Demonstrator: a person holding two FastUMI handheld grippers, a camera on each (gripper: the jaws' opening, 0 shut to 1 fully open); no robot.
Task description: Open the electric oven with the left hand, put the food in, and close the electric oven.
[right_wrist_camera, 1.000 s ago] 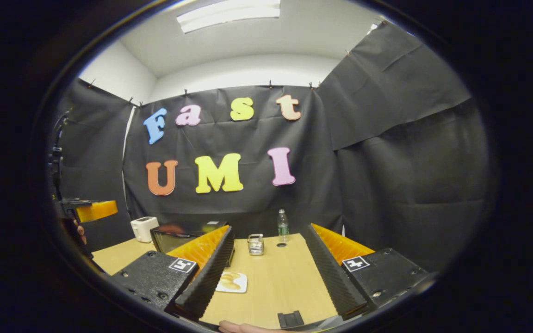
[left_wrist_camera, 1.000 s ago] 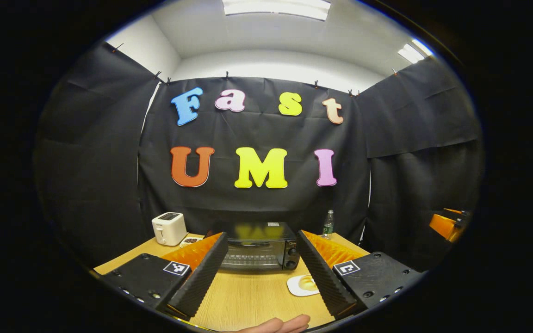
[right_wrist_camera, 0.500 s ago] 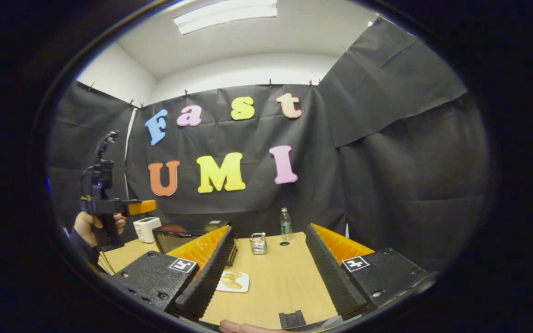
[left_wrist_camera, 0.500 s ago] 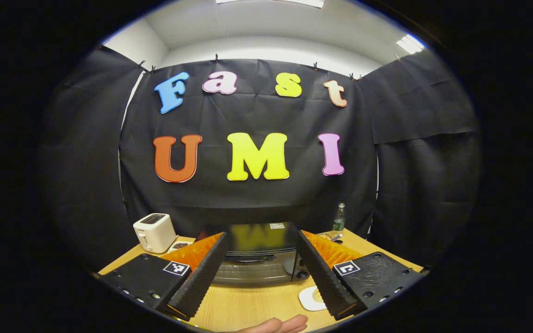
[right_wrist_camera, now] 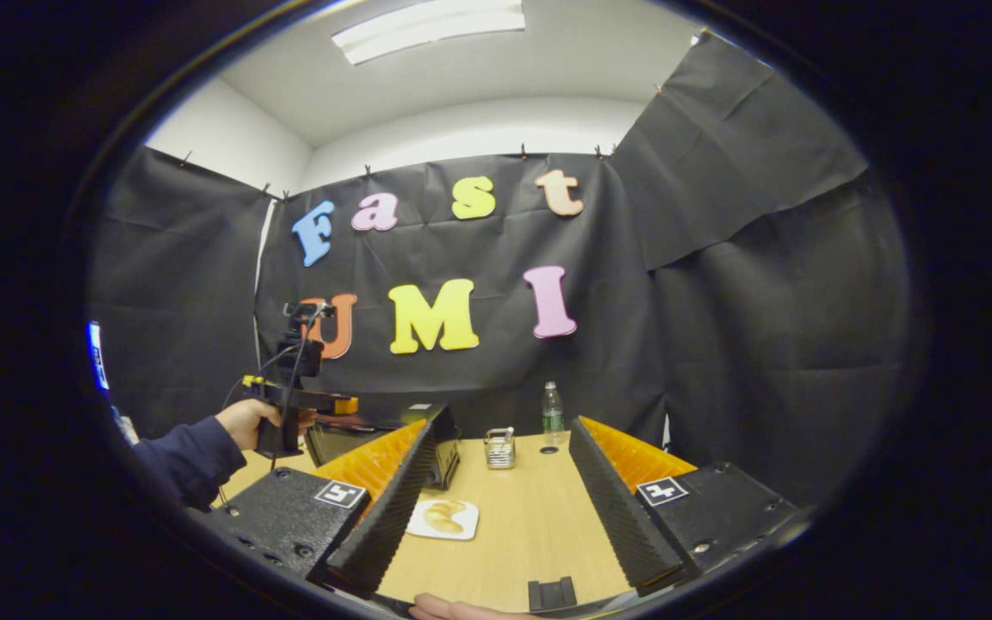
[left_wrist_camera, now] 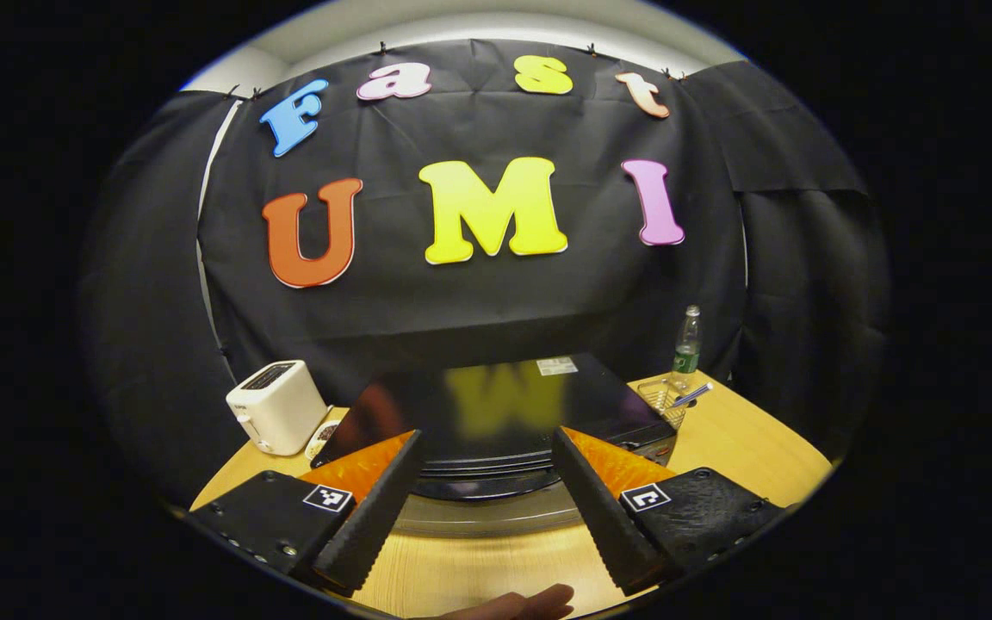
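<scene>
A black electric oven sits on a wooden bench, its door closed. In the left gripper view, the left hand-held gripper hangs just above the oven's front edge with its two dark ridged fingers spread wide, gripping nothing. A white toaster stands to the oven's left, and a clear bottle stands at the far right of the bench beside a small wire rack.

In the right gripper view, the right hand-held gripper is also released, fingers apart over bare bench. The food, a golden pastry, lies on a white plate on the bench, in front of the oven and just beside the near finger. Farther left, a hand in a dark blue sleeve holds the left hand-held gripper over the oven.
</scene>
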